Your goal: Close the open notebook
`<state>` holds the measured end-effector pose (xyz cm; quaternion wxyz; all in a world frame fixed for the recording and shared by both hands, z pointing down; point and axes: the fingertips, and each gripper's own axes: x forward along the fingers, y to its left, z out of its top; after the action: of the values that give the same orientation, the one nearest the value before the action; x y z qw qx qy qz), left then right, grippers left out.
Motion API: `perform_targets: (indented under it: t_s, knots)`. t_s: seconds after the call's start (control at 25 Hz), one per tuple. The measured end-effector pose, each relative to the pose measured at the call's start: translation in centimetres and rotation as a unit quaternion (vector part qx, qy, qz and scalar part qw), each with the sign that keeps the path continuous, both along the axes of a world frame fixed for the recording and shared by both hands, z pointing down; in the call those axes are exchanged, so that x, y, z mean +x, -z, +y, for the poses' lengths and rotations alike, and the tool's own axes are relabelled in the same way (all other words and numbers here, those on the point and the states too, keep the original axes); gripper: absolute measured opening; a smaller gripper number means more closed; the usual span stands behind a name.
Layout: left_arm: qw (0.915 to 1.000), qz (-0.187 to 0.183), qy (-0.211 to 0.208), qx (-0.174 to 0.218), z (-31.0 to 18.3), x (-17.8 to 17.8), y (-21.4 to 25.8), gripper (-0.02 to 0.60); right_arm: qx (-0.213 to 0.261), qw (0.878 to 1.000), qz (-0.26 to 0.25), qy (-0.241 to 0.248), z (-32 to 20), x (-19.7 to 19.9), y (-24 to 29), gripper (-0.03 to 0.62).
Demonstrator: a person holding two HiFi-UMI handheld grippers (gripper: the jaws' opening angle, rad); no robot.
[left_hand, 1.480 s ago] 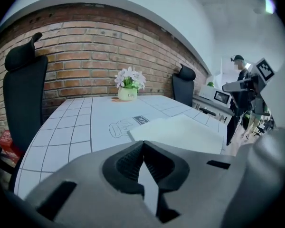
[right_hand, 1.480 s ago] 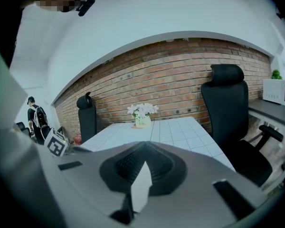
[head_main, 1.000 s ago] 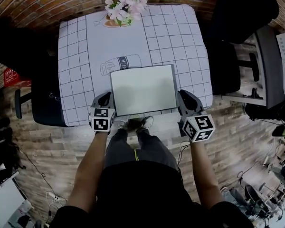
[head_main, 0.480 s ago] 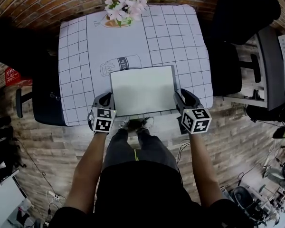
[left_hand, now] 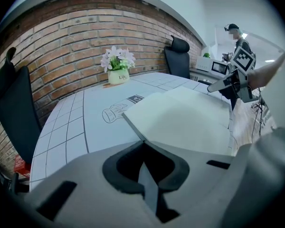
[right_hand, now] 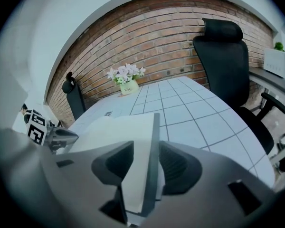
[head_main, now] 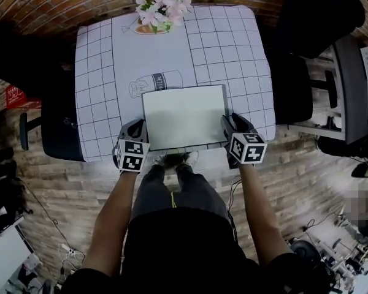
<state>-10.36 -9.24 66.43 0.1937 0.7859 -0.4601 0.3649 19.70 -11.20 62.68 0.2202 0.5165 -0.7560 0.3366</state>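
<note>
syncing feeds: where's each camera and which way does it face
Head view: on the person's head, looking steeply down at table, open notebook, forearms, left gripper and right gripper.
Left gripper view: rides the left gripper, faces the brick wall; its jaws pinch the notebook's edge.
Right gripper view: rides the right gripper, faces the same wall; its jaws, which have just been opening, straddle the notebook's right edge.
Shared: all show the notebook and flowers.

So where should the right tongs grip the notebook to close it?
Probably the notebook's thin right edge, near its front corner, coming in from the near side. That edge lies flat and sits between the right tongs, whose jaws have just been opening and don't press it.
</note>
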Motion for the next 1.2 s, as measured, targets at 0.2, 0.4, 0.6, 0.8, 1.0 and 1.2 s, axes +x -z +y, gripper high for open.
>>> perform_targets:
  t_s: [0.2, 0.4, 0.6, 0.8, 1.0, 1.2]
  knots:
    - [1.0000, 0.005, 0.005, 0.003, -0.1, -0.1, 0.0, 0.023, -0.010, 1.000, 0.009, -0.004, -0.5, -0.3, -0.9, 0.189]
    - [0.9999, 0.009, 0.008, 0.001, -0.1, -0.1, -0.1, 0.023, -0.028, 0.999, 0.039, -0.018, -0.4, -0.2, -2.2, 0.199]
    - [0.9999, 0.010, 0.012, 0.003, 0.0, -0.1, 0.0, 0.023, -0.026, 0.998, 0.035, -0.047, -0.4, 0.0, -2.2, 0.198]
    - [0.9999, 0.011, 0.012, 0.003, 0.0, -0.1, -0.1, 0.023, -0.042, 0.997, 0.027, -0.053, -0.4, 0.0, -2.2, 0.175]
    - [0.9998, 0.012, 0.012, 0.002, 0.0, -0.1, -0.1, 0.023, -0.046, 0.997, 0.019, -0.062, -0.4, -0.2, -2.2, 0.156]
    - [0.9998, 0.014, 0.014, 0.003, 0.0, -0.2, -0.1, 0.023, -0.054, 0.996, -0.030, -0.067, -0.3, 0.1, -2.1, 0.130]
